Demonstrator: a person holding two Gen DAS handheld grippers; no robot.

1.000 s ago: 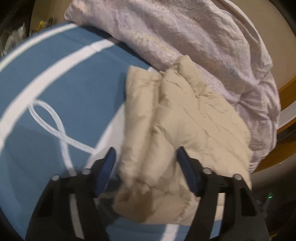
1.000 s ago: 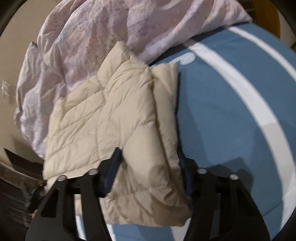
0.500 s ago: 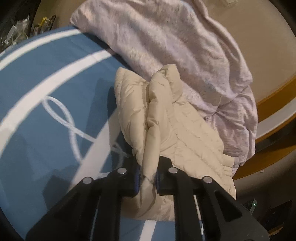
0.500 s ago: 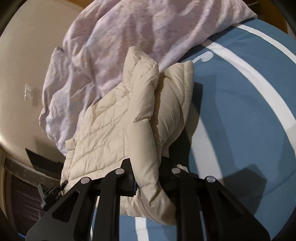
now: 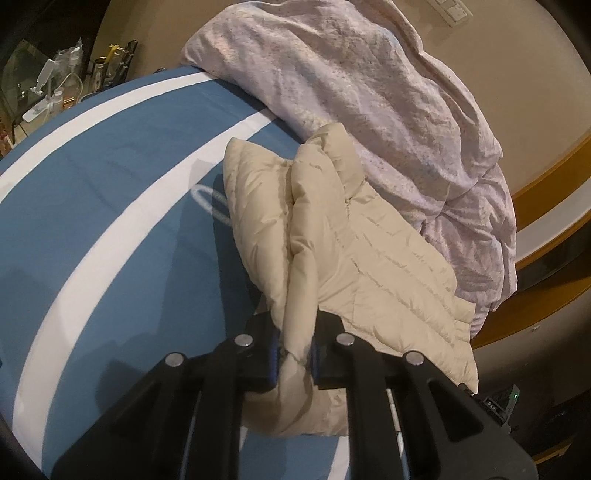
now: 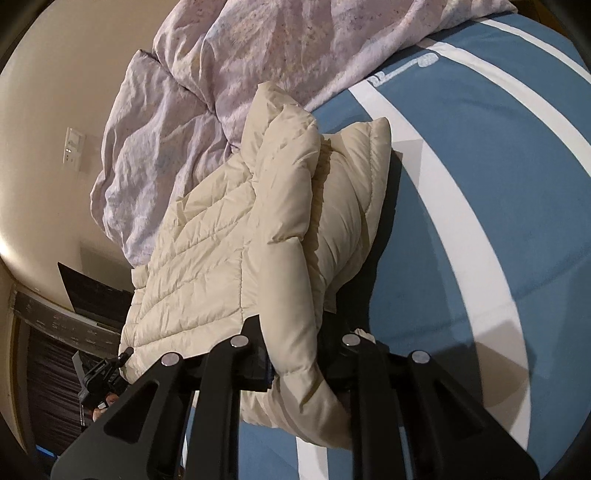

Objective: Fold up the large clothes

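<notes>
Grippers left (image 5: 293, 356) and right (image 6: 295, 360) clamped our puffy cream quilted jacket (image 5: 369, 258) on the blue striped bedsheet (image 5: 110, 221); we feared slippery padding might slide free

Count, both wrist views:

- Grippers: 2. The left gripper (image 5: 294, 356) and the right gripper (image 6: 295, 363), two black fingers each, 4 fingers in all.
- Cream quilted puffer jacket (image 5: 369, 258): 1, same garment in both views.
- Pale lilac crumpled duvet (image 5: 369, 92): 1.
- Blue bed cover (image 5: 110, 184) with white bands: 1; two white bands visible in the left view.
- Wall switch plates: 2, one per view ( (image 5: 452, 11), (image 6: 74, 149)).
- Clutter of small items (image 5: 55, 92) at far left: too small to count.
</notes>
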